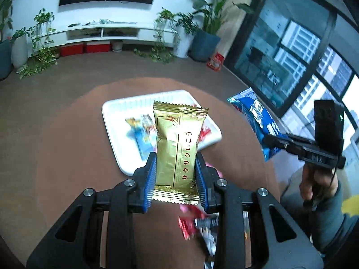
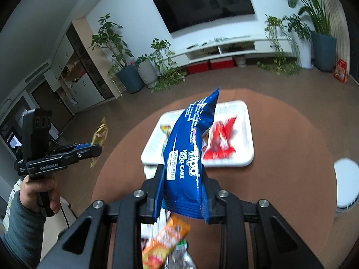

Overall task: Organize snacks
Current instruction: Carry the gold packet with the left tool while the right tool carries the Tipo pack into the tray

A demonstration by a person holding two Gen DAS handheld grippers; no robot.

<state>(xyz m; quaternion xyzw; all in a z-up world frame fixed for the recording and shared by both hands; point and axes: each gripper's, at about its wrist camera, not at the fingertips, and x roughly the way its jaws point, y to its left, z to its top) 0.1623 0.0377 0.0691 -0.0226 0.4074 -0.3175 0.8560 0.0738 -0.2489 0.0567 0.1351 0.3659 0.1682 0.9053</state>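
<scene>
My left gripper (image 1: pixel 176 163) is shut on a gold snack packet (image 1: pixel 177 148), held upright above the round brown table (image 1: pixel 67 145). My right gripper (image 2: pixel 182 177) is shut on a blue Tipo roll cake packet (image 2: pixel 188 154), also lifted off the table. Beyond both lies a white tray (image 1: pixel 116 143) with a blue-and-white packet (image 1: pixel 139 132) and a red packet (image 2: pixel 222 139) in it. In the left wrist view the right gripper (image 1: pixel 271 140) shows at the right with the blue packet (image 1: pixel 258 118). In the right wrist view the left gripper (image 2: pixel 94 149) shows at the left with the gold packet (image 2: pixel 99 136).
Loose snacks lie on the table under the grippers: red and silver packets (image 1: pixel 197 226) and an orange packet (image 2: pixel 166 237). A white round object (image 2: pixel 346 183) stands at the table's right edge. A person's hand (image 2: pixel 38 192) holds the left gripper. Potted plants and a TV cabinet line the far wall.
</scene>
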